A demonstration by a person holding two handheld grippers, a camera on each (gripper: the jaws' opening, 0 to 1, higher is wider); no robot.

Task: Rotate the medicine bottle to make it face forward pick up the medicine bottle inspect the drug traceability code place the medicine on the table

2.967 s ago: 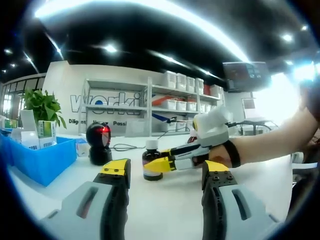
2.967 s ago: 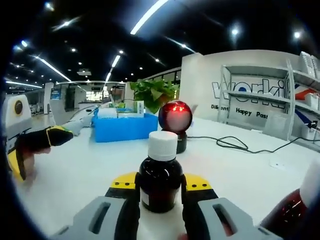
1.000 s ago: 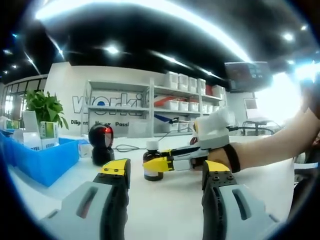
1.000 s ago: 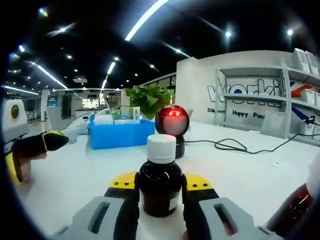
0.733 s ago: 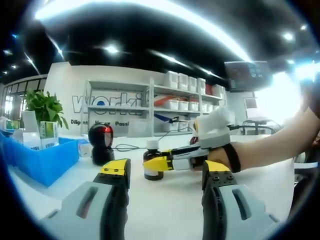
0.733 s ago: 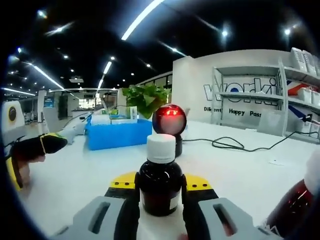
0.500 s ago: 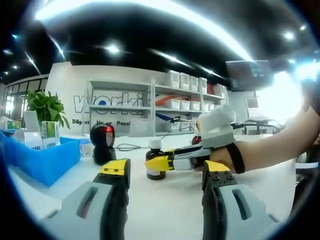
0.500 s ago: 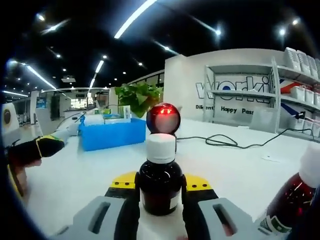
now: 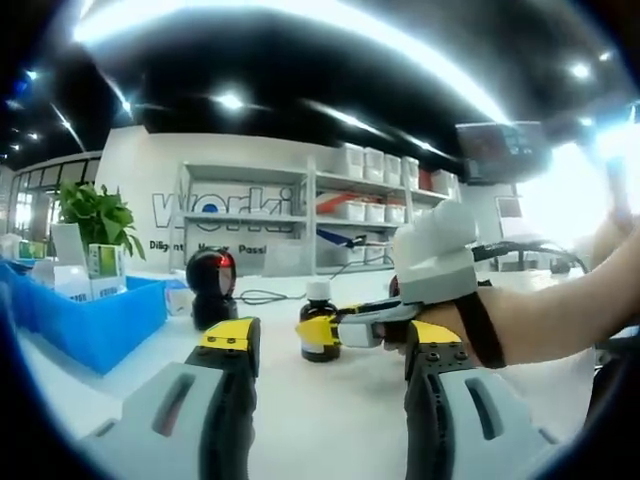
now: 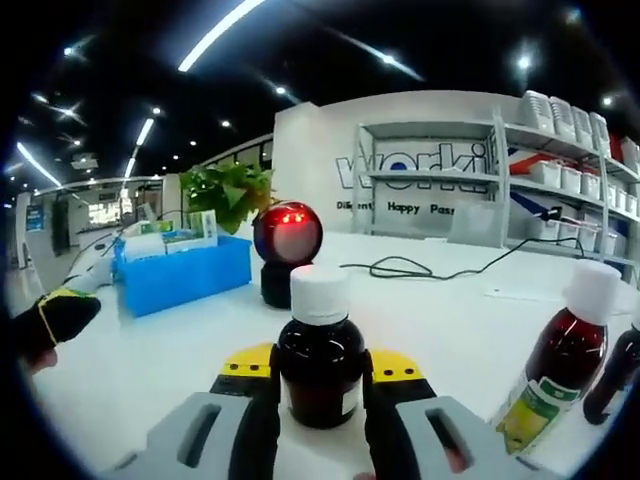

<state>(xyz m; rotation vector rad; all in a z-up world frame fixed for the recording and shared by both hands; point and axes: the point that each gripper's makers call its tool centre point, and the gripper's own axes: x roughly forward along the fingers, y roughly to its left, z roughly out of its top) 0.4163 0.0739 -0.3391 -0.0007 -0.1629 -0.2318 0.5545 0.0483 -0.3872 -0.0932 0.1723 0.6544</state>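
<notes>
While the right gripper point(image 10: 320, 375) has its yellow-tipped jaws closed on the body of the dark brown medicine bottle with a white screw cap point(image 10: 320, 360), the bottle stands upright between them, at the white table point(image 10: 440, 330), though I cannot tell if its base touches the top. In the left gripper view the same bottle point(image 9: 319, 331) is seen well ahead, held from the side by the right gripper point(image 9: 340, 329). The left gripper point(image 9: 330, 350) is wide open and holds nothing.

I judge the bottle to be rigid, with liquid inside, so it has some weight and may slosh. Its wall looks smooth and rather slippery, and if it is glass it could break in a fall. The grip on the round body below the shoulder seems good; the cap is a poorer place.

A black scanner with a round red-lit head point(image 10: 287, 250) stands behind the bottle, a blue plastic bin point(image 10: 185, 268) to its left. A red-brown bottle with a green label point(image 10: 555, 355) stands at the right.
</notes>
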